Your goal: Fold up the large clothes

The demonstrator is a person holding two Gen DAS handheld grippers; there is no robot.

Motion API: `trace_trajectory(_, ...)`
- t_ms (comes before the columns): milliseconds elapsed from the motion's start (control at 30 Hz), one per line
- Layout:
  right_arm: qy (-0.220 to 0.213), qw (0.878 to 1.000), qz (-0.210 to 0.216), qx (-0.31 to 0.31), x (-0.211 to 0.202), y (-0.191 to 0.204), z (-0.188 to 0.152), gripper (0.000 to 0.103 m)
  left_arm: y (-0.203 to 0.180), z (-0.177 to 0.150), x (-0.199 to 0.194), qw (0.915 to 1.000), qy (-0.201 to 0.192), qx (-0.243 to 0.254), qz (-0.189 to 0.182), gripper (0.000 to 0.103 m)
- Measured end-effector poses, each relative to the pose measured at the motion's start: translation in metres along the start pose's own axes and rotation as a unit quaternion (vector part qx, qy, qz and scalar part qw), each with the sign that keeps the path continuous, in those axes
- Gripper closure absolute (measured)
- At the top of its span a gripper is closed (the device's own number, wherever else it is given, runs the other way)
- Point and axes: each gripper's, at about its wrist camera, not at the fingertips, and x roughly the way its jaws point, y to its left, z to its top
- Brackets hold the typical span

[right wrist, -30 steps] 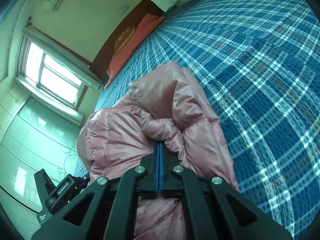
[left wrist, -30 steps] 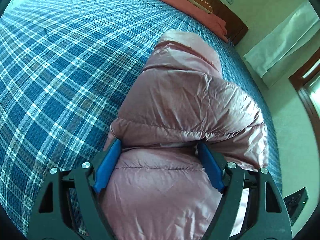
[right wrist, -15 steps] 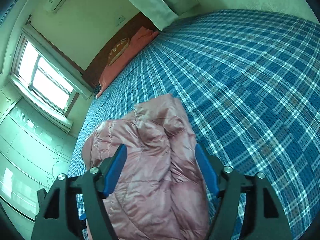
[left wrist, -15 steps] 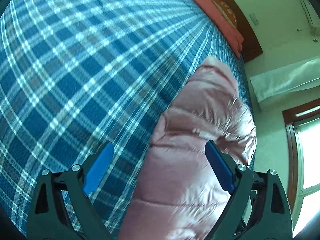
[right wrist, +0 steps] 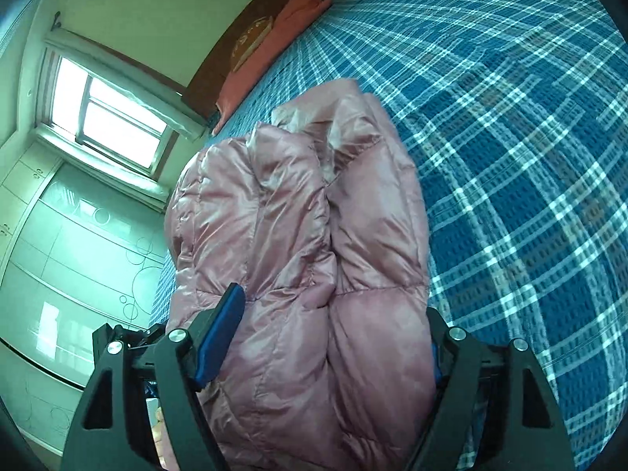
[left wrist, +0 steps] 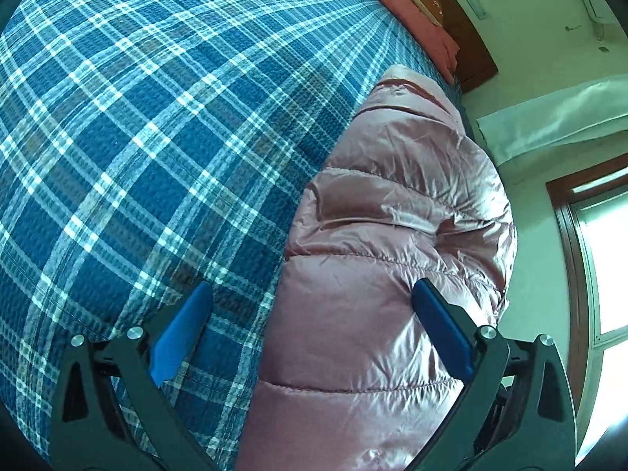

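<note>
A shiny pink puffer jacket (left wrist: pixel 392 216) lies folded in a long bundle on the blue plaid bedspread (left wrist: pixel 137 117). My left gripper (left wrist: pixel 310 286) hovers at the bundle's near left edge with its jaws opening wide. Its left pad (left wrist: pixel 180 333) is over the bedspread, its right pad (left wrist: pixel 439 329) over the jacket, and neither presses. In the right wrist view the jacket (right wrist: pixel 298 204) bulges up between the opening jaws of my right gripper (right wrist: pixel 333 302). The left pad (right wrist: pixel 219 337) stands beside the fabric. The puffed cloth mostly hides the right pad.
A red pillow (left wrist: pixel 412 8) and a dark wooden headboard (left wrist: pixel 471 39) mark the far end of the bed. The jacket lies along the bed's edge on the side of the window (right wrist: pixel 110 117) and the pale wardrobe doors (right wrist: pixel 59 255). Plaid bedspread (right wrist: pixel 510 157) stretches away on the other side.
The right gripper, shut on a fold of the jacket a second ago, has opened and let it go. The left gripper has widened and shifted left, off the jacket's edge.
</note>
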Motion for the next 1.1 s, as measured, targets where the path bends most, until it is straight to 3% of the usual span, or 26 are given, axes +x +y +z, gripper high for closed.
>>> trace_trajectory(167,0.002,1.0,0.023,0.002,0.001,-0.003,-0.005,0.034,-0.006,-0.007,0.01,0.9985,0.034,0.01,-0.042,0.003)
trace_trajectory(300,0.007,1.0,0.029,0.006,0.003,-0.008,-0.008,0.042,-0.015,-0.01,0.014,0.999,0.025,0.022,-0.031,0.005)
trace_trajectory(367,0.008,0.999,0.031,0.007,0.004,-0.01,-0.009,0.045,-0.018,-0.011,0.013,0.9988,0.023,0.032,-0.03,0.018)
trace_trajectory(500,0.004,0.999,0.043,0.01,0.006,-0.007,-0.014,0.058,-0.031,-0.015,0.01,0.9984,0.018,0.05,-0.016,0.031)
trace_trajectory(533,0.003,0.999,0.048,0.011,0.007,-0.008,-0.015,0.059,-0.033,-0.013,0.011,0.9982,0.017,0.053,-0.021,0.04)
trace_trajectory(667,-0.009,0.998,0.059,0.012,0.003,-0.004,-0.021,0.066,-0.046,-0.009,0.008,0.9972,0.008,0.07,-0.024,0.052)
trace_trajectory(867,-0.023,0.997,0.075,0.009,0.003,0.022,-0.021,0.069,-0.046,0.009,-0.014,0.996,-0.017,0.083,-0.029,0.058)
trace_trajectory(1100,-0.018,0.994,0.104,-0.003,0.036,0.066,-0.019,0.069,-0.028,0.042,-0.049,0.9945,-0.055,0.087,-0.02,0.058)
